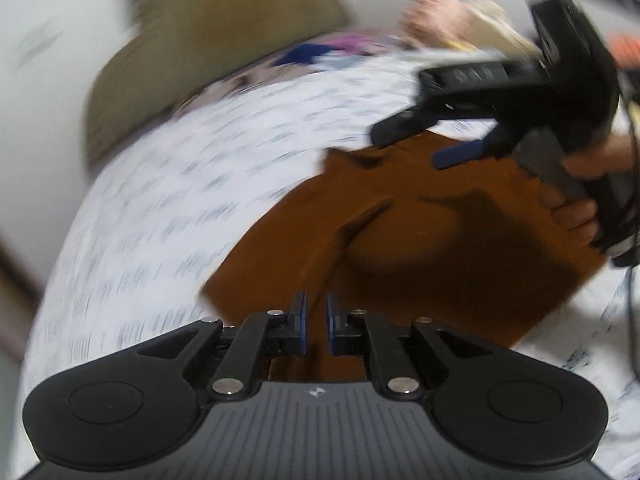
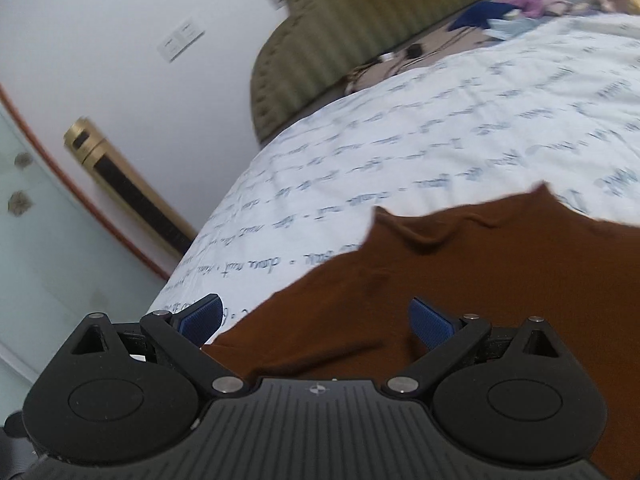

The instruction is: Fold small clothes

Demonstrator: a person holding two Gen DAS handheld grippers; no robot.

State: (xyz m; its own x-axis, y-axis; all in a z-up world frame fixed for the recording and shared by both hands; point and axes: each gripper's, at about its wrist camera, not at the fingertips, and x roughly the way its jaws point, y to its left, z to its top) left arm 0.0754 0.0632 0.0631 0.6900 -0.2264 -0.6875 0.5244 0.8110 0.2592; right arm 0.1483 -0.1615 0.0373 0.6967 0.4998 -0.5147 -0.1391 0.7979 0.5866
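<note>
Lying spread on the white printed bedsheet (image 2: 400, 128) is the brown garment (image 1: 420, 240), the thing to be folded, with its near edge rumpled and a raised crease running across the middle. It sits on the near part of the bed, well short of the olive headboard (image 2: 340, 20) and of the small pile of coloured clothes (image 2: 504, 16) beside that headboard.

The left gripper (image 1: 317, 320) hovers over the garment's near edge with its fingers nearly together; only a narrow slit shows between the blue pads, and through the slit brown cloth appears. The left wrist view is smeared by motion, so whether a thin fold is pinched there or the cloth merely lies beneath cannot be told for certain; it looks empty. The right gripper (image 2: 316, 320) has its fingers spread wide, with nothing between them, poised above the garment's edge nearest the bed's left side. In the left wrist view that right gripper is seen over the garment's far corner, held in a hand (image 1: 576, 208).

By my judgement the step in hand falls between folds: a release just done or a fresh grasp about to start. The next move calls for lowering the open right fingers onto a corner or edge, closing on a single layer, and having the left take a matching edge.
</note>
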